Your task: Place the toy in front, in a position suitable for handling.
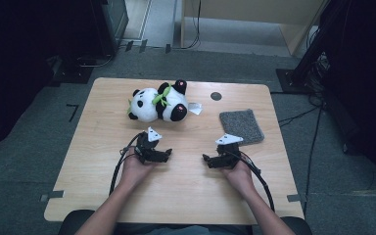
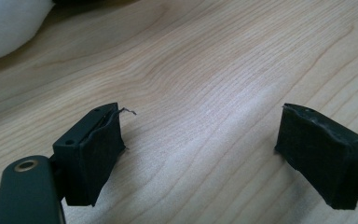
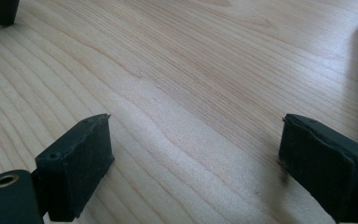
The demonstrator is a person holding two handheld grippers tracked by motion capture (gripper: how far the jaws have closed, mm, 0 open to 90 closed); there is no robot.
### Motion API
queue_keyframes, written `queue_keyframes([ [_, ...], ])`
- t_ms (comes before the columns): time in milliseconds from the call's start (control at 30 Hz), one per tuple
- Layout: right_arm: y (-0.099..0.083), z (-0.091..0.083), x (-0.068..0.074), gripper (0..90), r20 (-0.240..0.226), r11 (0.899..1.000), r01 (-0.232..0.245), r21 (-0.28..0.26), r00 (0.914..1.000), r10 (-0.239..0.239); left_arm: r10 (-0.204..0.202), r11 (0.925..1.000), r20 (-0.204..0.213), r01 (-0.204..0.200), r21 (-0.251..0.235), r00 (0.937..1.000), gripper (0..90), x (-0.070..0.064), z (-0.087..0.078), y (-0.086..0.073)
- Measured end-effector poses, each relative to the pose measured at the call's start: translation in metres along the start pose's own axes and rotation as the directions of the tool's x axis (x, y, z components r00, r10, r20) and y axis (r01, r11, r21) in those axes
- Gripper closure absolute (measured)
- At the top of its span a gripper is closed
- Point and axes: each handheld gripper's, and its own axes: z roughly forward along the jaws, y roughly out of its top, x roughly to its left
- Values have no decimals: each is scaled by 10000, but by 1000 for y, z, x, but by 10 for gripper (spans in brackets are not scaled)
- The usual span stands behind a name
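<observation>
**Both grippers held open over bare wood, panda toy lying beyond**

Two forearms are seen entering from the bottom edge of the high view, angled inward toward the middle of the wooden table (image 1: 103, 196). The left gripper (image 1: 165, 154) is held in the person's left hand (image 1: 134, 169), low over the table surface, with its jaws pointed toward the right. The right gripper (image 1: 206, 159) is held in the right hand (image 1: 239, 175) in a mirrored pose, its jaws pointed toward the left, so that the two tools are turned toward each other with a stretch of bare wood between them. A grey three-cornered plate is carried on top of each, and a black cable is trailed back from each toward the table's near edge.

In the left gripper view, the left gripper (image 2: 200, 130) is shown with its jaws spread wide apart; nothing is held between them, and only wood grain is seen in the gap. In the right gripper view, the right gripper (image 3: 193, 140) is likewise spread wide with nothing gripped.

The plush panda (image 1: 157, 103) is found lying on its side on the far half of the table, beyond the left gripper and apart from it. A grey mat (image 1: 241, 126) is laid flat just beyond the right gripper, and a small white tag (image 1: 195, 108) lies beside the panda.
</observation>
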Motion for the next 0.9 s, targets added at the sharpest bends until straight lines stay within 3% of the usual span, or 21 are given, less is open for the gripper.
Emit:
queue_keyframes([
  [300, 0, 0, 0, 97, 2, 10000, -2, 1, 10000, 2, 12, 10000, 142, -13, 64, 9999, 224, 2, -2, 1],
  [467, 0, 0, 0, 98, 3, 10000, -14, 6, 10000, 14, -348, 9991, 352, 339, 253, 9988, 238, 9, -6, 3],
  [567, 0, 0, 0, 99, 15, 10000, -15, 0, 10000, 15, -417, 9990, 390, 410, 192, 9984, 238, 13, -9, 5],
  [633, 1, 1, 0, 100, 51, 10000, -22, -7, 10000, 22, -678, 9975, 501, 686, -147, 9964, 238, 17, -14, 6],
  [900, 1, 1, 1, 102, 111, 9999, -114, 9, 9999, 114, -594, 9977, 635, 613, -274, 9962, 253, 27, -24, 15],
])
